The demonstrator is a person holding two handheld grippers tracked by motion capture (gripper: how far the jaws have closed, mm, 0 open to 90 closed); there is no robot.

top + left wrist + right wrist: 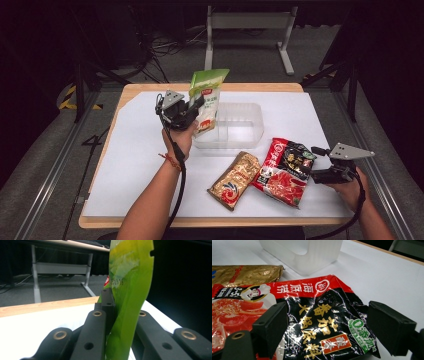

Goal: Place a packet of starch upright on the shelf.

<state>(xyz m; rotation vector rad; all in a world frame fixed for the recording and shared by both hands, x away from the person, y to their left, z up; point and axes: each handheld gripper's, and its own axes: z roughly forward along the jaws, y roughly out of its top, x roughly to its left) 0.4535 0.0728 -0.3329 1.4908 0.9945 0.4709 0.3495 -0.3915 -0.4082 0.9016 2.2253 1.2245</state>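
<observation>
Here the green pouch (206, 100) stands upright in the air over the near-left edge of the clear plastic bin (247, 131), clamped between the left tongs (192, 109). The right tongs (314, 162) gape wide, their jaws on either side of a corner of the red-and-black sachet (282, 170), which lies flat on the white counter (135, 165) just beside a gold packet (234, 179).
</observation>
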